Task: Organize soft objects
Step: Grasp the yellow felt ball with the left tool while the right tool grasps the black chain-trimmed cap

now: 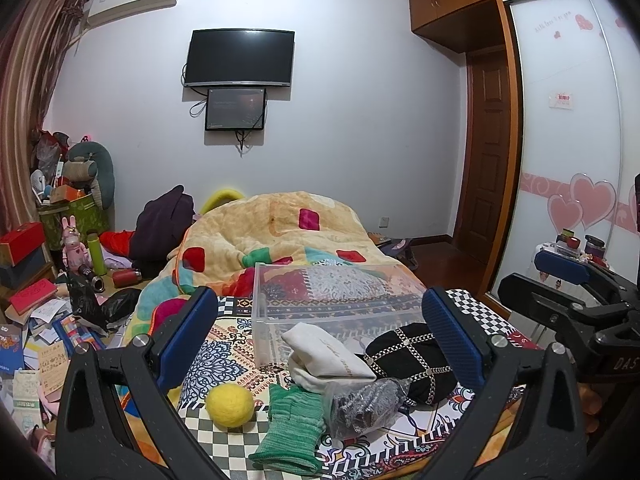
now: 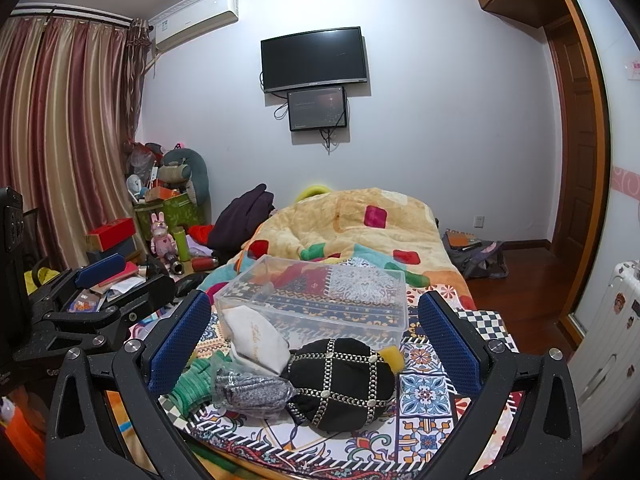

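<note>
Fingers of left gripper [image 1: 320, 332] and right gripper [image 2: 314, 338] spread wide above soft items beside clear box [image 1: 320, 296].

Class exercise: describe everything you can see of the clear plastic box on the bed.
The box is a rectangular, see-through plastic bin with thin walls and no lid in view. It stands upright and looks empty; the patterned cloth beneath shows through it. It sits behind the soft items: the white pouch leans against its near wall, and the black cushion lies just in front. Neither gripper touches it.
</note>
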The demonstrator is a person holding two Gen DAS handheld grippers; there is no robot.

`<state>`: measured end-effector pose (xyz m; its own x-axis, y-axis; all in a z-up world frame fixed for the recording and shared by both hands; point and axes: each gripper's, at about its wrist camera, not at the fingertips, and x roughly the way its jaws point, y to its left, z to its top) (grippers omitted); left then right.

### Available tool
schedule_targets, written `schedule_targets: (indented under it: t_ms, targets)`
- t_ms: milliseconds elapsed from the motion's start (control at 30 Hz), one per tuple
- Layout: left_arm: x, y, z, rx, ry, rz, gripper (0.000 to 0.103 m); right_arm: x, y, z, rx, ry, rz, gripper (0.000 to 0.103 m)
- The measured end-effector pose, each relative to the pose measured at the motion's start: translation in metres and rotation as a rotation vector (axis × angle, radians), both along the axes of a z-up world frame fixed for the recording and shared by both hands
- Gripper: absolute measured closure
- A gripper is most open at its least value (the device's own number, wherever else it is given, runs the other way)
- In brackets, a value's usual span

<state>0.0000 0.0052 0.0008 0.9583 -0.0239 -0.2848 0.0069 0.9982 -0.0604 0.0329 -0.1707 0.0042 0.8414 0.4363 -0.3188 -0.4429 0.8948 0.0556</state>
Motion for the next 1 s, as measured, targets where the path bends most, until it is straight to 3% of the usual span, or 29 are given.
schedule_targets:
  t_ms: [233, 533, 600, 667, 1000]
  targets:
    - [0.006, 0.003, -0.007, 0.015, 0.032, 0.006, 0.0, 0.003, 0.005, -0.005, -0.004, 0.026, 0.003, 0.0]
    - [0.032, 0.04, -0.042, -0.014, 0.189, 0.028, 0.0, 0.028, -0.001, -0.037, -0.053, 0.164, -0.015, 0.0]
    - [0.036, 0.048, -0.054, -0.004, 0.226, 0.041, 0.002, 0.035, -0.004, -0.045, -0.06, 0.197, -0.023, 0.003]
    - [0.041, 0.054, -0.064, 0.003, 0.26, 0.045, 0.012, 0.041, -0.006, -0.052, -0.061, 0.233, -0.023, 0.009]
    - [0.062, 0.078, -0.104, -0.043, 0.392, 0.06, 0.017, 0.068, -0.007, -0.077, -0.089, 0.36, -0.027, 0.025]
